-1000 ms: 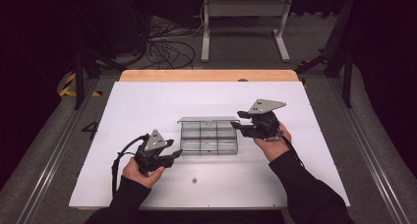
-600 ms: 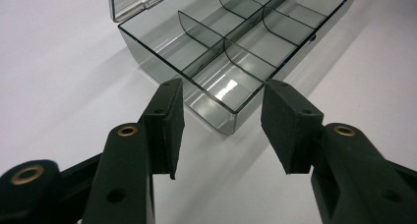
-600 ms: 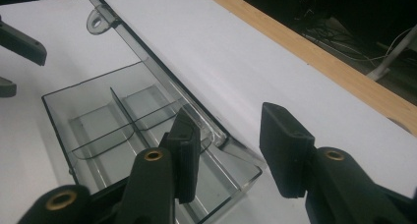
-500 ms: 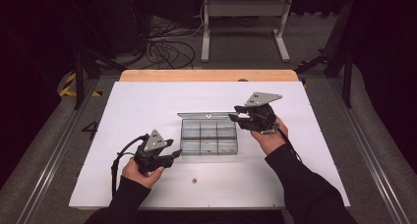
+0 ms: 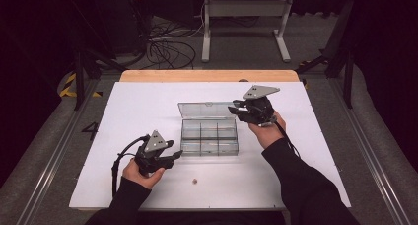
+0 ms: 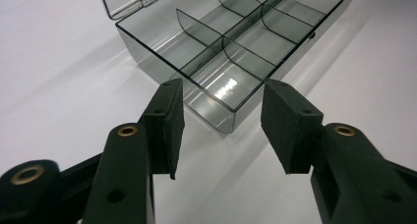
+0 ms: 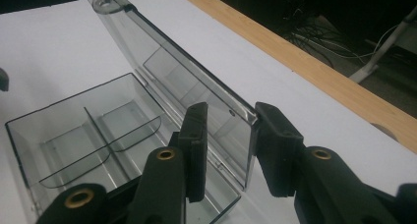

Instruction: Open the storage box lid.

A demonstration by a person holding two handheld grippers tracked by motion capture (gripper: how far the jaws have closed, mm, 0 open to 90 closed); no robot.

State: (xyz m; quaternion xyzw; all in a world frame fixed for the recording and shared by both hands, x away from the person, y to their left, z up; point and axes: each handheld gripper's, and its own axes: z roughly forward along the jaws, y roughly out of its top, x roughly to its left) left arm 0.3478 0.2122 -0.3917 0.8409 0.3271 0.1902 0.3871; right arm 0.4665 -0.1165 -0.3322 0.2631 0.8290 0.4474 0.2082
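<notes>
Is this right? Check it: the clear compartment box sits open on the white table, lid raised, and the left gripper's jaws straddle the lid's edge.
Wrong gripper. In the right gripper view the right gripper has its jaws either side of the lid edge. The left gripper stands apart, jaws open, facing a corner of the box. The rest holds.

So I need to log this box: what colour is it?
The box is clear smoke-grey plastic, seen best in the left gripper view.

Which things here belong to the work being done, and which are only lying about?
Belong to the work:
- clear compartment box
- its lid, standing open between the jaws of the right hand-held gripper
- left hand-held gripper, open, facing a box corner

Lying about:
- small brown bit on the white table
</notes>
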